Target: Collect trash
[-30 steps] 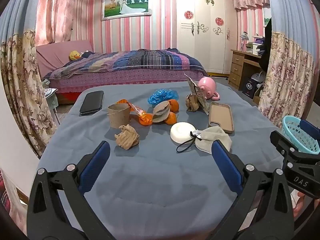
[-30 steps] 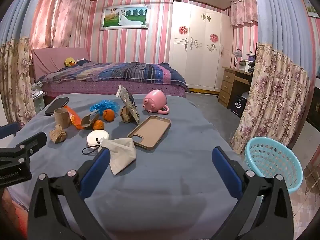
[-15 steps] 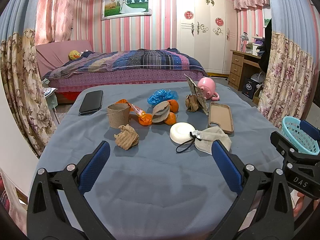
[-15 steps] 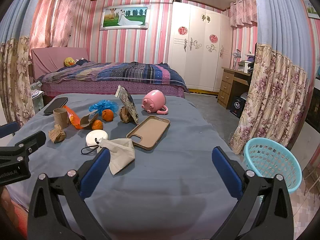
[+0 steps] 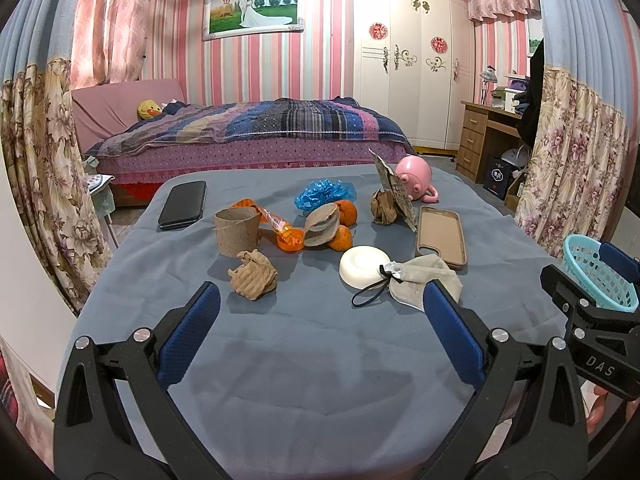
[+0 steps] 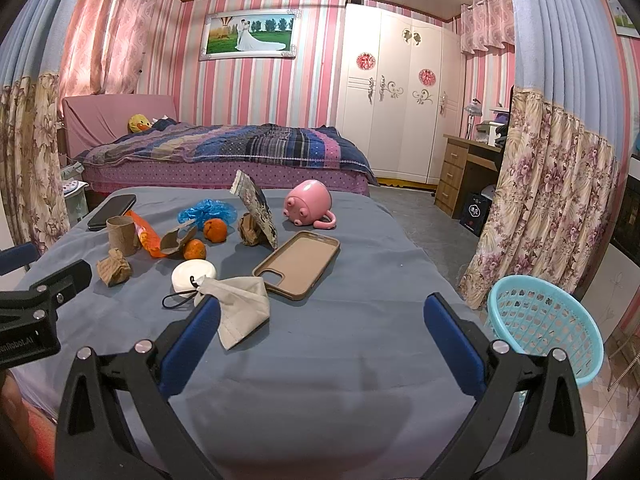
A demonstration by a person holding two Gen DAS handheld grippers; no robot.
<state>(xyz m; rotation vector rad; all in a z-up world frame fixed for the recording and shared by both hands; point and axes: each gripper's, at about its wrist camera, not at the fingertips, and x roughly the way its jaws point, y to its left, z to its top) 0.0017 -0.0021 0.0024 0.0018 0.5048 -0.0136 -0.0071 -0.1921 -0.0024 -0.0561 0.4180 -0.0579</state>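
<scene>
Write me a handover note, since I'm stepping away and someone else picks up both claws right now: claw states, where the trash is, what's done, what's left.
Left claw: open, empty, at the near edge of the table.
Right claw: open, empty, just right of the used face mask.
Trash on the table: crumpled brown paper, cardboard tube, orange wrapper, blue plastic wad, peels and scraps mid-table.
Blue basket: on the floor to the right; no trash visible inside.
Done: nothing collected yet.
Left: all of it. The phone, phone case and pink mug probably stay.
</scene>
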